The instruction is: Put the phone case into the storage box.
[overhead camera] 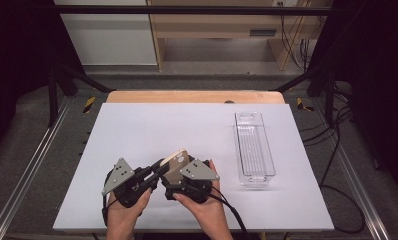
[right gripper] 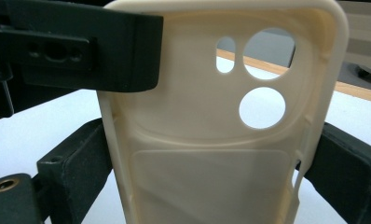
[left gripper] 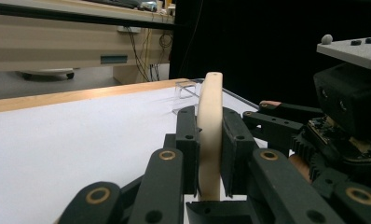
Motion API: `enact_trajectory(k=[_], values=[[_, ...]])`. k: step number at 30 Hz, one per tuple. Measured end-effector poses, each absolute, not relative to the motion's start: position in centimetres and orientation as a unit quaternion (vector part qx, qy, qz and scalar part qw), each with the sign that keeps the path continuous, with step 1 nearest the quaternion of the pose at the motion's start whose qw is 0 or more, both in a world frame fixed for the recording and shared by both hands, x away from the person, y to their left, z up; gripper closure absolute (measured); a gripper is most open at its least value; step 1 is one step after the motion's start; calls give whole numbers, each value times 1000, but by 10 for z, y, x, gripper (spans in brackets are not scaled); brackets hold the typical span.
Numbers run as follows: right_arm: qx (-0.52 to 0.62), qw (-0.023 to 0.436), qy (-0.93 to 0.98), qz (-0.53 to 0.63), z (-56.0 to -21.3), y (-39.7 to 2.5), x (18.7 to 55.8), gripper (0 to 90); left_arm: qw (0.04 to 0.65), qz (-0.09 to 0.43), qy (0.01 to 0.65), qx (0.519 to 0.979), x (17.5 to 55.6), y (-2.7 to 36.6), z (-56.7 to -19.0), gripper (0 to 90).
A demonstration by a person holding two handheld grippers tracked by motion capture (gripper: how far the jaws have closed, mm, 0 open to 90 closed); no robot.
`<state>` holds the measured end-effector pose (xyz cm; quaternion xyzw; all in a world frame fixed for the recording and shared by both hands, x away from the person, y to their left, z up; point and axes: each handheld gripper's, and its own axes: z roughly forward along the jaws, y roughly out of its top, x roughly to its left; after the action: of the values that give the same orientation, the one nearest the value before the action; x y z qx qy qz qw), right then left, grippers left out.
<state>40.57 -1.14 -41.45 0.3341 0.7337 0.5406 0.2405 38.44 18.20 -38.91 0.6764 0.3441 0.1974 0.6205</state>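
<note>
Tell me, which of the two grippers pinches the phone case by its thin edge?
The left gripper: its jaws clamp the cream phone case face to back, while the right gripper spans its width.

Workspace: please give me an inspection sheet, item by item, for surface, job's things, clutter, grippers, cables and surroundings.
Surface: white mat on a wooden table, flat.
Job's things: cream phone case held above the mat by both grippers; clear bin at the right, empty.
Clutter: nothing seen.
Grippers: left gripper shut on the case's edge; right gripper shut across its sides.
Cables: black cables on the floor at the right.
Surroundings: black frame, wooden furniture behind.
</note>
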Motion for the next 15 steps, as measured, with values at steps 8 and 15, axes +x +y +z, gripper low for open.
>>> enact_trajectory(k=[8,15], values=[[335,245,730,542,-416,-11,406,91,621,195,344,676,384,182,-389,794],[336,244,730,543,-417,-10,406,96,621,195,345,677,384,182,-389,794]])
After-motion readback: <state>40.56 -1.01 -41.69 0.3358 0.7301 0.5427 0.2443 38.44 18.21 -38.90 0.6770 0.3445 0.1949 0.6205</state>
